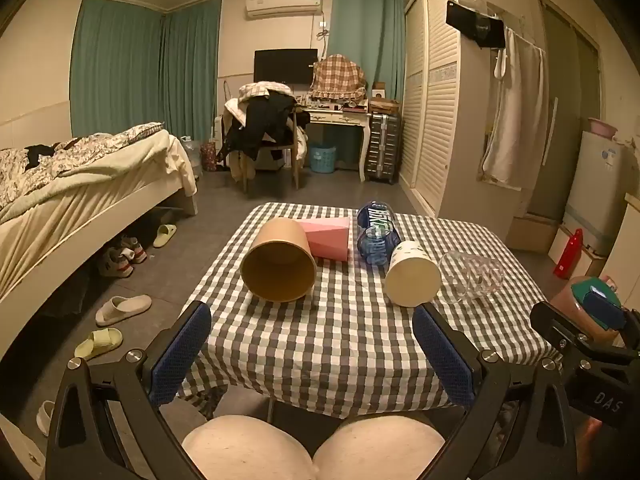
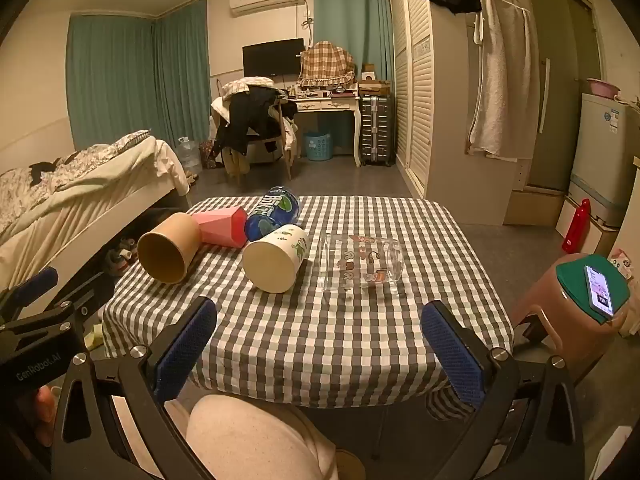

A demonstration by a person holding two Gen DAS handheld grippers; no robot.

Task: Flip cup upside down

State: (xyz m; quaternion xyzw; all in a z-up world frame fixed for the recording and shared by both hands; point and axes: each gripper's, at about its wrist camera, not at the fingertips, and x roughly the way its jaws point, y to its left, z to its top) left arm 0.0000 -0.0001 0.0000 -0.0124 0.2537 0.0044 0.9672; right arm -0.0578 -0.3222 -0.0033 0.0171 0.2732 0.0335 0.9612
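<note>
Several cups lie on their sides on a checked table (image 1: 340, 344) (image 2: 320, 336): a brown paper cup (image 1: 278, 260) (image 2: 170, 248), a pink faceted cup (image 1: 330, 238) (image 2: 222, 226), a white printed paper cup (image 1: 412, 274) (image 2: 276, 258) and a clear glass (image 1: 472, 276) (image 2: 360, 266). A blue bottle (image 1: 376, 232) (image 2: 274, 212) lies behind them. My left gripper (image 1: 312, 344) is open and empty at the near table edge. My right gripper (image 2: 320, 340) is open and empty, also short of the cups.
A bed (image 1: 80, 184) stands left with slippers (image 1: 124, 310) on the floor. A brown stool (image 2: 576, 312) with a phone (image 2: 598, 290) stands right of the table. A wardrobe (image 1: 436, 100), a fridge (image 2: 600, 156) and a desk (image 1: 340, 116) stand behind. My knees (image 1: 316, 448) are below the table.
</note>
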